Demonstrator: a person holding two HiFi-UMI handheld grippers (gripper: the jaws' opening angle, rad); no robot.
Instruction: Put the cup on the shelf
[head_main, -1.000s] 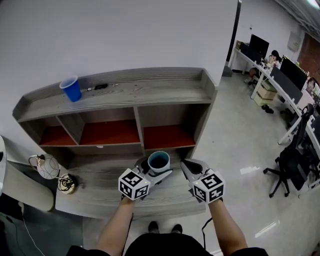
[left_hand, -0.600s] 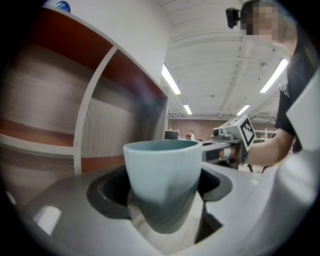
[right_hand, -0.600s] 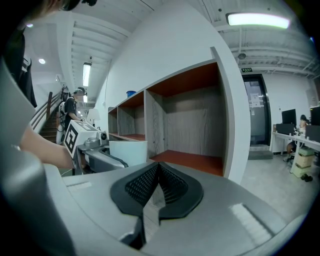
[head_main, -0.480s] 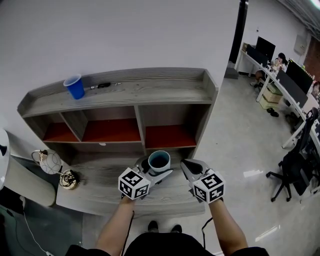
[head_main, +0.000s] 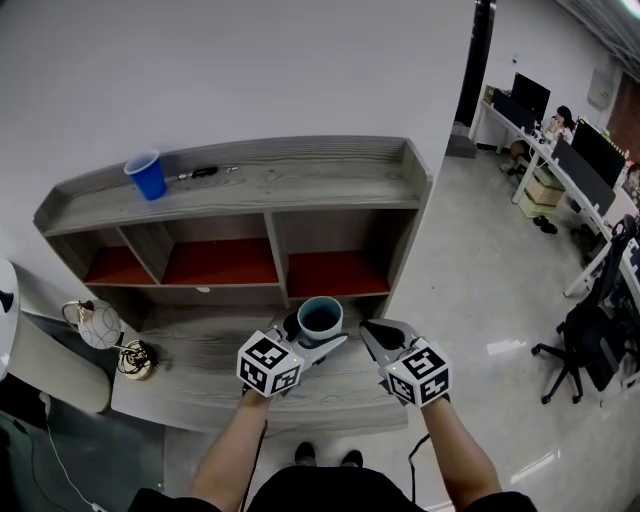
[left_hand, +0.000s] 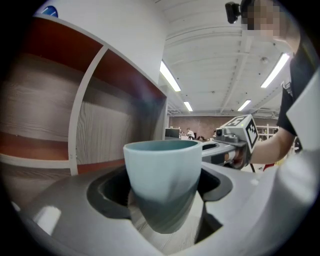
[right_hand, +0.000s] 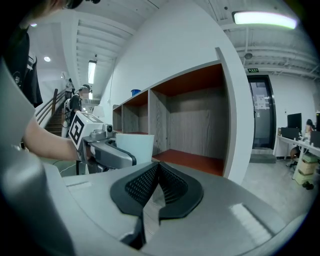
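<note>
Left gripper: jaws spread wide, one pad on each side of the cup, clamped on the lower half of its wall. The rim stands clear above the fingers and the mouth faces up. The low grip looks chosen to keep the cup upright and leave the rim free when it goes in under a board.

The cup sits between the left fingers, over the lower ledge in front of the shelf. No view shows whether its base touches the ledge.

Right gripper: jaws closed pad to pad with nothing between them. It sits just beside the left fingers on their right and is apart from the cup. It looks parked, since this is a one-hand carry.

The right-hand compartment lies straight ahead of the left fingertips and a little above them. Its red floor is bare, so it is the likely drop spot. The top board is further beyond the fingertips and higher, and it carries a blue plastic cup and a marker, both well to the left of the fingers.

My read is that the cup is grasped but not yet placed. The next move needs a lift and a forward push, and the rim must clear the board above the compartment. The main risk is the rim clipping that edge and tipping the cup in the jaws.
</note>
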